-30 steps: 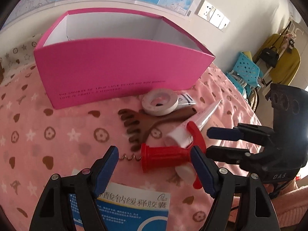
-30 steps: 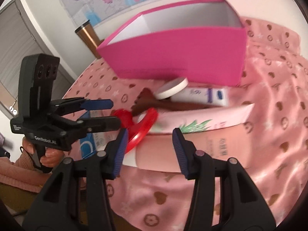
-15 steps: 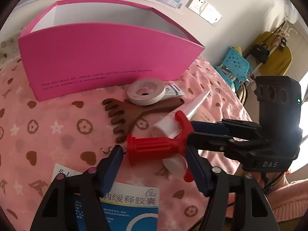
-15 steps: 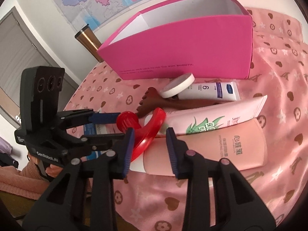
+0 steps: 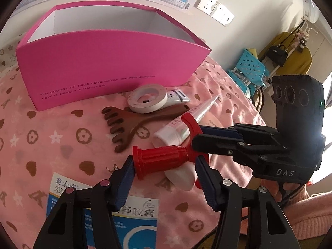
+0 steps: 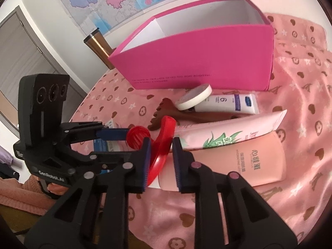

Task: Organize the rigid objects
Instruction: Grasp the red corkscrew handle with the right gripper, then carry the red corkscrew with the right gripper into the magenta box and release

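A red corkscrew (image 5: pixel 160 160) with a curved handle (image 6: pixel 162 139) lies among the items in front of the open pink box (image 5: pixel 116 66). My left gripper (image 5: pixel 164 175) is closed on the corkscrew's ribbed barrel. My right gripper (image 6: pixel 159 155) straddles its curved handle, jaws narrow, touching or nearly touching. The right gripper shows in the left wrist view (image 5: pixel 220 137), the left one in the right wrist view (image 6: pixel 116 137). A white round lid (image 5: pixel 147 100), a brown rake-shaped comb (image 5: pixel 124 124), and pink and white tubes (image 6: pixel 228 132) lie nearby.
A blue and white medicine box (image 5: pixel 103 213) lies under the left gripper. A large peach tube (image 6: pixel 238 161) lies at the front right. A copper tumbler (image 6: pixel 99 45) stands behind the box. A pink patterned blanket (image 5: pixel 41 134) covers the table.
Both grippers closed in on the red corkscrew. The left gripper's jaws shut on the barrel and the corkscrew lifted off its spiral tip; the right gripper's jaws narrowed around the handle.
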